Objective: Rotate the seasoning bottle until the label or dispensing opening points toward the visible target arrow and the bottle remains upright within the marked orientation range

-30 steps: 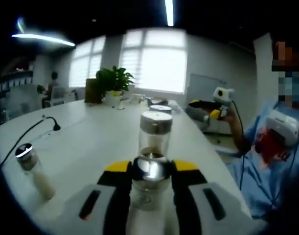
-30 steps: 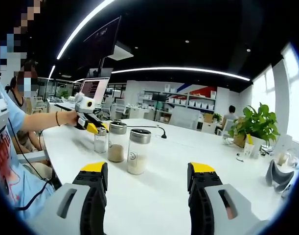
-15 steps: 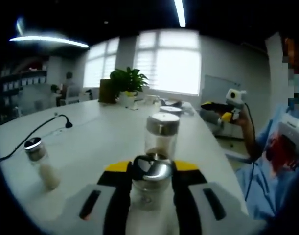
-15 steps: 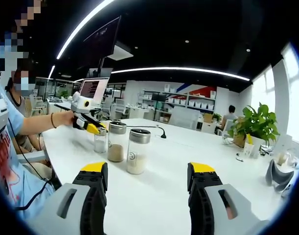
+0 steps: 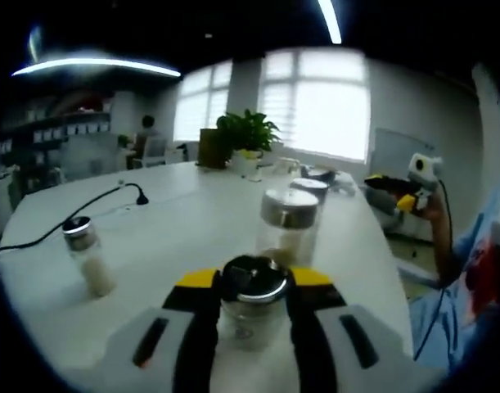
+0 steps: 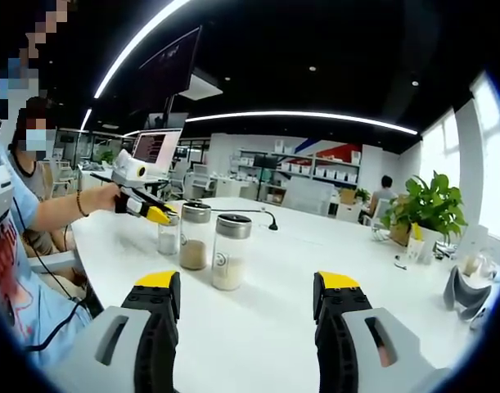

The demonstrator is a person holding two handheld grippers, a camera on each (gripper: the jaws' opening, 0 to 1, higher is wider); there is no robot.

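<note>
Left gripper (image 5: 251,296) clamped on a glass seasoning bottle (image 5: 251,307) with a shiny metal cap — upright on the white table (image 5: 176,237), jaws pressed to either side. Just beyond, a second jar (image 5: 288,229) with pale powder; off to the side, a small shaker (image 5: 87,255) near a black microphone (image 5: 141,196). Right gripper (image 6: 248,296) held wide open, gripping nothing (well apart from the bottles). Potted plant (image 6: 427,209) at the far edge.
</note>
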